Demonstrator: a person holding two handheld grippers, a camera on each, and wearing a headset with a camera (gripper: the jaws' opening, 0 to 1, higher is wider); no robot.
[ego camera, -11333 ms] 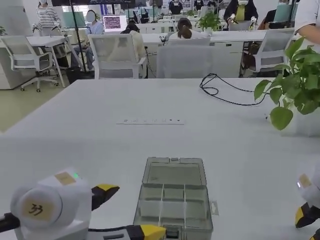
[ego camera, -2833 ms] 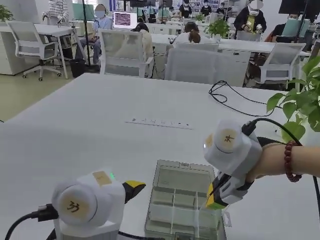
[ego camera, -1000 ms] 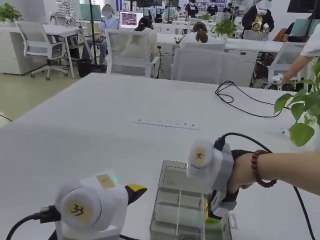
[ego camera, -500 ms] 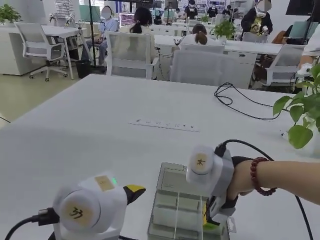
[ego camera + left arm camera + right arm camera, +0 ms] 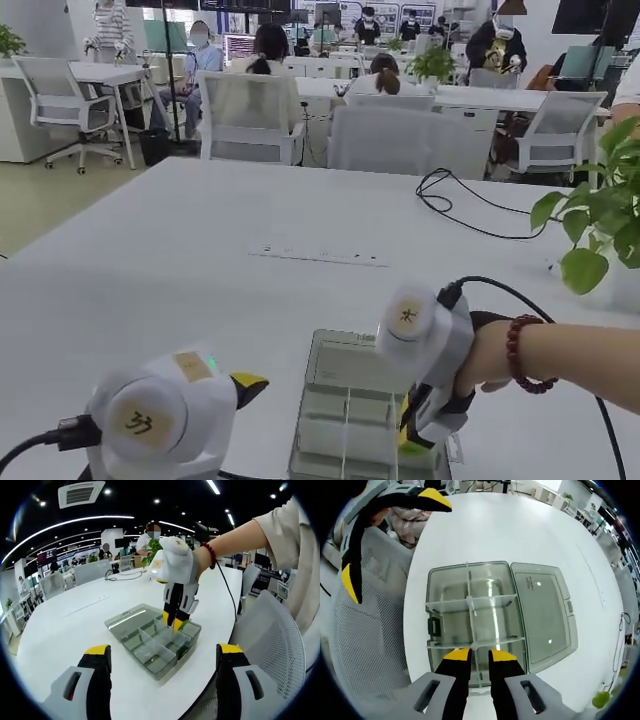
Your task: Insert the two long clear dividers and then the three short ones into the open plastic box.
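Clear box (image 5: 431, 587) holds crossed dividers (image 5: 470, 601); right tool (image 5: 480, 654) above them.

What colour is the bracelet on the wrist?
The bracelet is dark red, clearest in the head view.

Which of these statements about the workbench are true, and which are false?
1. The lid of the box is open. True.
2. The left gripper holds a divider. False: its jaws stand wide apart with nothing between them.
3. The right gripper pinches a divider at the box. True.
4. A plant stands at the person's left. False: it is on the right side of the table.
5. The box has no dividers in it. False: crossed dividers already stand inside.
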